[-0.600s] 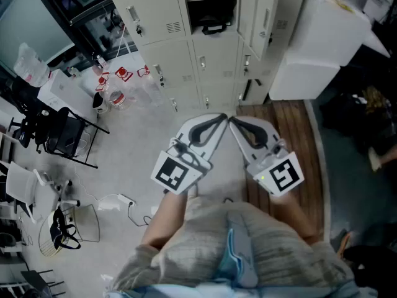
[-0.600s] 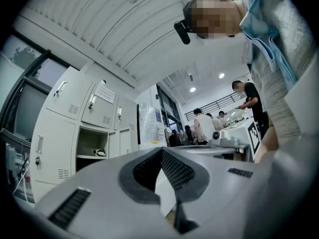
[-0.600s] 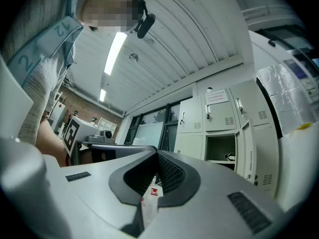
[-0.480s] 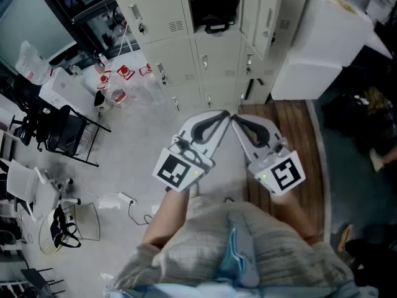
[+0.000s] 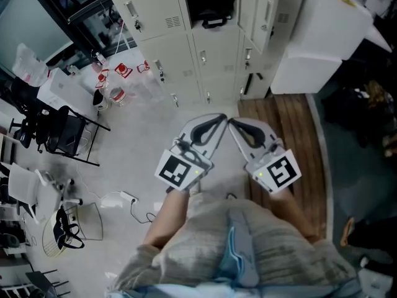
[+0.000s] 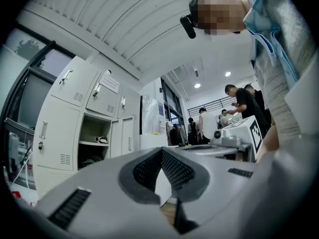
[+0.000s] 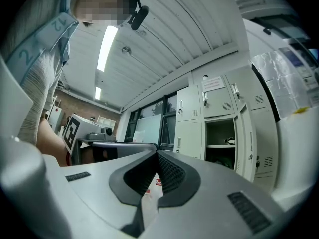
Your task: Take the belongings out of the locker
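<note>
A bank of cream lockers stands ahead of me, some way off. One compartment is open, its door swung to the right. Inside it a black bag-like item lies low, and a small dark-and-white item rests on the shelf above. My left gripper and right gripper are held side by side at waist height, tips almost touching each other, well short of the lockers. Both are shut with nothing between the jaws. Both gripper views look toward the open compartment.
A large white box stands right of the lockers, with a wooden platform on the floor before it. Chairs, bottles and clutter fill the left side. A cable lies on the floor. Several people stand behind me.
The head view has shifted a little, so the lockers sit slightly higher in the picture. Both grippers stay shut and side by side.
</note>
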Available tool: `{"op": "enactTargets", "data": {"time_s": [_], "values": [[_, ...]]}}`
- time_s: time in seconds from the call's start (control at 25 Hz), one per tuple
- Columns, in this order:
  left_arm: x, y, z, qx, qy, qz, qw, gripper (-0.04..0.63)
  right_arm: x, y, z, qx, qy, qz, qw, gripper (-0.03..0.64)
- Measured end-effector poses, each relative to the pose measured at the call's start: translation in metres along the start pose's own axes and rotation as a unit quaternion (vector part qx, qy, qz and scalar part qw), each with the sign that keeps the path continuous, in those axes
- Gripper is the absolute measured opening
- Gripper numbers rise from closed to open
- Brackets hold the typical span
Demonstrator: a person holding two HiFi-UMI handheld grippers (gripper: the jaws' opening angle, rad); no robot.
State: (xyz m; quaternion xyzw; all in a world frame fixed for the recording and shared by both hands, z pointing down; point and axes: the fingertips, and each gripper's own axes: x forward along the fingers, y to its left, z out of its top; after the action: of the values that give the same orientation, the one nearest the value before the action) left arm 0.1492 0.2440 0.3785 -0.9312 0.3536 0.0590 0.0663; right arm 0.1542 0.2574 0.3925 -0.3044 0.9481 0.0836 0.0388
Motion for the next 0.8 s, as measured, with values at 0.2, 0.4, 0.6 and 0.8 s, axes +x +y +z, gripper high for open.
{"op": "enactTargets", "data": {"time_s": [0.2, 0.4, 0.6, 0.8], "values": [[-0.004, 0.002, -0.006, -0.006, 0.006, 0.002, 1.0, 0.003, 0.002, 0.004, -0.005, 0.004, 0.008, 0.002, 1.0, 0.002], [-0.009, 0.011, -0.006, -0.008, 0.005, 0.001, 1.0, 0.003, 0.012, 0.006, -0.007, -0.001, 0.011, 0.008, 1.0, 0.002], [-0.015, 0.027, -0.007, -0.016, 0.001, -0.001, 0.9999, 0.003, 0.028, 0.009, -0.009, 0.01, 0.014, 0.012, 1.0, 0.002], [-0.021, 0.055, -0.012, -0.02, 0.009, -0.006, 0.9997, 0.003, 0.055, 0.01, -0.015, 0.009, 0.021, 0.011, 1.0, 0.002]]}}
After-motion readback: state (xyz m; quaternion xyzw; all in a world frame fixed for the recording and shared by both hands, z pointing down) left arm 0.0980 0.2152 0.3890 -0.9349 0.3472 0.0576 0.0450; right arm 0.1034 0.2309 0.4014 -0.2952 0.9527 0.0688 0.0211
